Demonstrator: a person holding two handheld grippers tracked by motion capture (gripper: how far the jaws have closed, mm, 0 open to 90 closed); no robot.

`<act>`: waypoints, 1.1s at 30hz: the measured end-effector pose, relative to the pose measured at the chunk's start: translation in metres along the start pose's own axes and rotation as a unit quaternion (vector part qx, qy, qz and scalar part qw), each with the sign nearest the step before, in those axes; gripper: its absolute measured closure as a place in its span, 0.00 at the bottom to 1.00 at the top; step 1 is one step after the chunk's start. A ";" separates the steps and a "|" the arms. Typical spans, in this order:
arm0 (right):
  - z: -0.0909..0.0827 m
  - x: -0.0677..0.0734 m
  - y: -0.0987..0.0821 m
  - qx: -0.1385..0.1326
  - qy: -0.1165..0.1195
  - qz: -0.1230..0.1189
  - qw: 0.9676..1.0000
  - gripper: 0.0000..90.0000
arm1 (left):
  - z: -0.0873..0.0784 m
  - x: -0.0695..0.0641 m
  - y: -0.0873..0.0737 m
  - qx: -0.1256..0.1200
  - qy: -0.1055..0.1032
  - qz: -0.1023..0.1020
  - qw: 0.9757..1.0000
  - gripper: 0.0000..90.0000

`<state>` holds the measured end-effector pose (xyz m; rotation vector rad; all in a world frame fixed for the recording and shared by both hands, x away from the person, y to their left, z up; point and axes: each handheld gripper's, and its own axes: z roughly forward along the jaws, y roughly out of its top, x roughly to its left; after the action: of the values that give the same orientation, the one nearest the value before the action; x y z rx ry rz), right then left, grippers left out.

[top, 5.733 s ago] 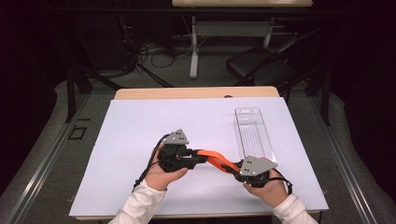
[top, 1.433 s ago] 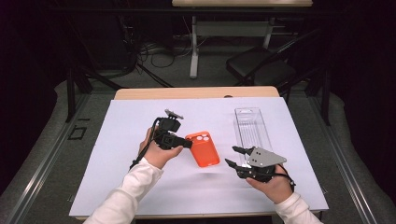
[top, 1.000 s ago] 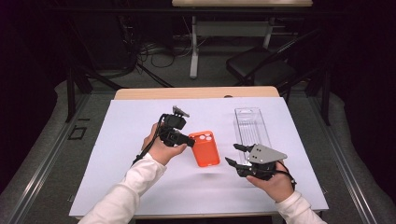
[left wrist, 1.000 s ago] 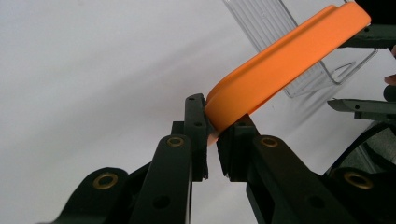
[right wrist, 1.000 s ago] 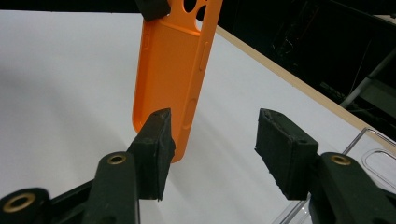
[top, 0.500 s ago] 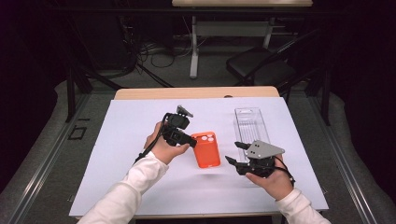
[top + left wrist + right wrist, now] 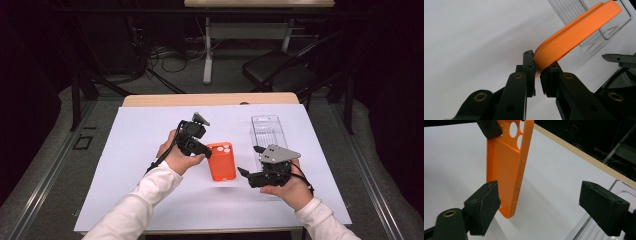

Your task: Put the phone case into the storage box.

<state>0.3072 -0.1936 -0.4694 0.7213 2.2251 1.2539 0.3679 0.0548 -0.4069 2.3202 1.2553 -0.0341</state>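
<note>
My left gripper (image 7: 204, 149) (image 7: 537, 72) is shut on one end of an orange phone case (image 7: 221, 160) (image 7: 576, 30) and holds it tilted above the white sheet. The camera holes show at the case's (image 7: 504, 165) gripped end. My right gripper (image 7: 248, 161) (image 7: 544, 207) stands open just right of the case. Its jaws have just been opening, and neither pad presses on the case, whose lower end hangs close to the left pad (image 7: 484, 207).
A clear plastic packaging tray (image 7: 268, 131) (image 7: 609, 192) (image 7: 614, 27) lies on the white sheet (image 7: 130, 165) behind my right hand. The wooden table edge (image 7: 210, 99) runs along the far side, with chairs and cables on the floor beyond.
The right gripper's jaws have spread wider and it has edged towards the case. The left gripper has kept its hold and drifted slightly right.
</note>
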 end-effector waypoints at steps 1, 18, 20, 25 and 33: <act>0.001 0.001 0.001 0.001 0.000 0.000 1.000 0.16 | 0.000 0.000 0.000 -0.001 0.001 -0.001 1.000 0.92; 0.002 0.009 0.024 0.008 0.005 -0.041 0.999 0.28 | 0.006 -0.004 0.006 0.018 0.009 -0.002 1.000 0.92; 0.003 0.010 0.028 0.016 0.002 -0.048 0.999 0.28 | 0.006 -0.005 0.007 0.020 0.009 -0.002 1.000 0.92; 0.005 0.011 0.034 0.032 -0.006 -0.063 0.997 0.35 | 0.007 -0.008 0.009 0.022 0.010 -0.001 1.000 0.92; 0.008 0.013 0.039 0.031 -0.029 -0.084 0.996 0.47 | 0.008 -0.011 0.011 0.032 0.015 0.000 0.999 0.92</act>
<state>0.3107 -0.1628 -0.4414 0.5726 2.2336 1.0740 0.3724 0.0378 -0.4067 2.3833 1.2872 -0.0395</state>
